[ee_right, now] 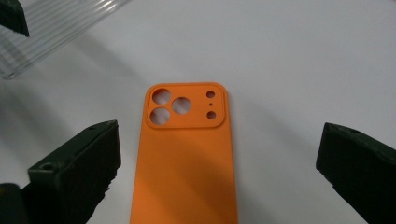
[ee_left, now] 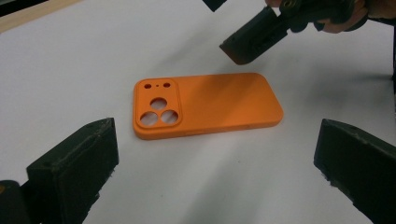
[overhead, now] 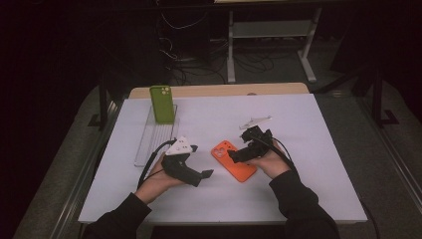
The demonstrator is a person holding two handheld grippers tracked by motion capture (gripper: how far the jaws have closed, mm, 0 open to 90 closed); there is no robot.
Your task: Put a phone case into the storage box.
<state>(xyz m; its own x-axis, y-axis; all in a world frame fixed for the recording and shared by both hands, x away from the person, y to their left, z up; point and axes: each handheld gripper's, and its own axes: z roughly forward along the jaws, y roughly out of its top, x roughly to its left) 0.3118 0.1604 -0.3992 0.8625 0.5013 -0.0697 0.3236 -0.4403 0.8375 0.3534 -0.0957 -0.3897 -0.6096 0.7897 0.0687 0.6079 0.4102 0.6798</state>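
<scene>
The left gripper [overhead: 201, 167] and right gripper [overhead: 239, 149] gape wide, holding nothing. Between them the orange phone case [overhead: 233, 160] lies flat, unmarked, camera end far-left, long axis diagonal. Far left, a green case [overhead: 162, 103] stands in a clear rack [overhead: 149, 142].

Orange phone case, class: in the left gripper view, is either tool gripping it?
No: the orange phone case lies flat on the white table, untouched, with the left tool open around it.

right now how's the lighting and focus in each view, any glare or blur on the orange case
High view: dim, the room beyond the table nearly black, orange case small but readable. Left gripper view: bright, case sharp, no glare, soft shadows. Right gripper view: case sharp, clear rack slightly soft.
</scene>
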